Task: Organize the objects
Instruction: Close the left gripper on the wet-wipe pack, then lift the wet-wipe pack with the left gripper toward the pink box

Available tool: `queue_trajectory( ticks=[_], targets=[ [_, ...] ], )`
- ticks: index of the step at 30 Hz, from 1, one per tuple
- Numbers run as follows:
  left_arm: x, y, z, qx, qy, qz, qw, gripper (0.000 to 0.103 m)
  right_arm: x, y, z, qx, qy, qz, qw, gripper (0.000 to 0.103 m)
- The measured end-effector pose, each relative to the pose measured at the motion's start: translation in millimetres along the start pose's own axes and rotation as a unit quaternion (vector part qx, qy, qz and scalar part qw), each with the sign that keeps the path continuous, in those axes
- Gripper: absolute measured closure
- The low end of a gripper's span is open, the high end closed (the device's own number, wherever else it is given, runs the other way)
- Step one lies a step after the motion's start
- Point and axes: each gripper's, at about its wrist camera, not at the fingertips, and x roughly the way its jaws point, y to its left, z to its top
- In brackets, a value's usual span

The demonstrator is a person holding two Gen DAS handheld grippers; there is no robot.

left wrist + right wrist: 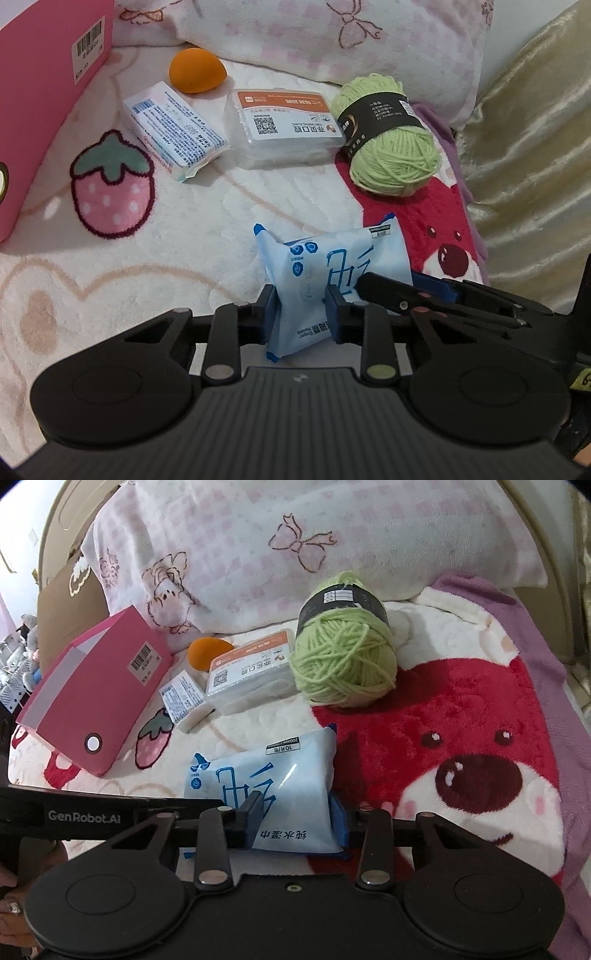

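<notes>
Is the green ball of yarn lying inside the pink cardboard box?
No, the green ball of yarn rests on the blanket, apart from the pink cardboard box.

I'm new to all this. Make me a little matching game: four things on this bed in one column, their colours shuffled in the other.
Things:
1. yarn
2. box
3. sponge
4. wipes pack

Colours:
A. orange
B. pale blue
C. light green
D. pink

Pairs: 1-C, 2-D, 3-A, 4-B
</notes>
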Motion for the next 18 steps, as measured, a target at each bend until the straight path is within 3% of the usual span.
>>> queue_trajectory(
  ticks=[18],
  targets=[
    [-65,25,1,0.001,0.025,-0.002,0.9997,0.076,-26,77,1,-0.017,0.038,-0.013,0.999,0.058]
  ],
)
